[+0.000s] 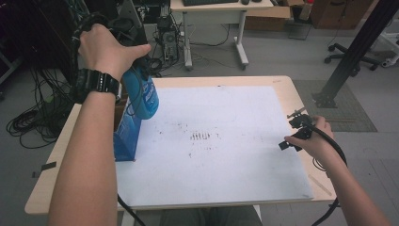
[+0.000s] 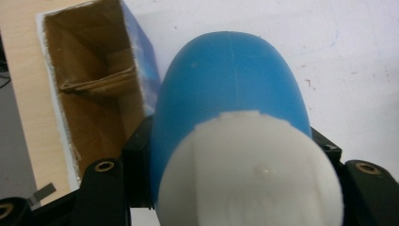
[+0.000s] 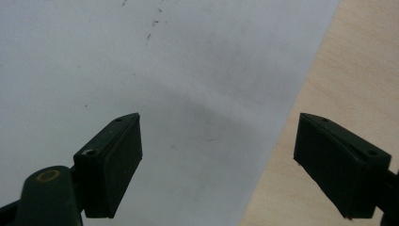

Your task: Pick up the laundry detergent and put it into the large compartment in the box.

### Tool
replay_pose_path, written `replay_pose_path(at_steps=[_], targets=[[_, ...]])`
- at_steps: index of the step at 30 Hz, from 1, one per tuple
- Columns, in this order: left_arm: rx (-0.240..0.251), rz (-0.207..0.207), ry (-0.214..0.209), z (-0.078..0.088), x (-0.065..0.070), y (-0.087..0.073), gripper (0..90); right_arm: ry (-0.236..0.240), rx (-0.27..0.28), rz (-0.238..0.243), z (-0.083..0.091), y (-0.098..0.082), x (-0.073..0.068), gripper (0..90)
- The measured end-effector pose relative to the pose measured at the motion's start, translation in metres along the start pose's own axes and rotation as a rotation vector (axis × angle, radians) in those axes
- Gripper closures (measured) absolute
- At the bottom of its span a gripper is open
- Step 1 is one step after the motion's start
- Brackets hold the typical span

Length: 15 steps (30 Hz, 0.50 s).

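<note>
Item 1, far left of the desk (image 1: 277,89): open-topped blue carton (image 1: 124,136), cardboard-lined, standing upright on the white sheet (image 1: 226,155); just above it hangs the blue bottle (image 1: 141,96), white cap (image 2: 249,174) toward the camera, clenched across its upper body by the left hand-held gripper (image 2: 230,165). Handling, as judged: smooth rounded plastic, probably light, slightly yielding and slippery; the hold is best kept near the cap end, where the body narrows. Item 2, right edge: right hand-held gripper (image 3: 216,165), jaws spread, grasping nothing, resting low over the sheet's border.

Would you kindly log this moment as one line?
left gripper: shut on blue bottle, held above open box | right gripper: open, over white sheet
</note>
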State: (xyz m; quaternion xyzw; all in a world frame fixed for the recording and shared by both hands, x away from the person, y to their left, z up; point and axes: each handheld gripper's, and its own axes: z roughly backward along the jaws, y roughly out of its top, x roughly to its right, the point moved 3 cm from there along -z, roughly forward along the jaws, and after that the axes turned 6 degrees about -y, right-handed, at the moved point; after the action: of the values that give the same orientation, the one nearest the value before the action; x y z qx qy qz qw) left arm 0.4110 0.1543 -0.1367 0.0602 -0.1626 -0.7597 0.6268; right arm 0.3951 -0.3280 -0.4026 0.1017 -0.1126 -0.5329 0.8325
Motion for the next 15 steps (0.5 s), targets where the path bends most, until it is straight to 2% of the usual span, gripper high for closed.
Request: replay_pose_path(at_steps=[9, 15], targets=[[0.024, 0.057, 0.009, 0.004, -0.018, -0.005, 37.8, 0.0, -0.003, -0.001, -0.001, 0.0, 0.0, 16.1], [0.031, 0.074, 0.026, 0.007, -0.027, -0.008, 37.8, 0.0, -0.004, 0.0, -0.003, 0.0, 0.0, 16.1]])
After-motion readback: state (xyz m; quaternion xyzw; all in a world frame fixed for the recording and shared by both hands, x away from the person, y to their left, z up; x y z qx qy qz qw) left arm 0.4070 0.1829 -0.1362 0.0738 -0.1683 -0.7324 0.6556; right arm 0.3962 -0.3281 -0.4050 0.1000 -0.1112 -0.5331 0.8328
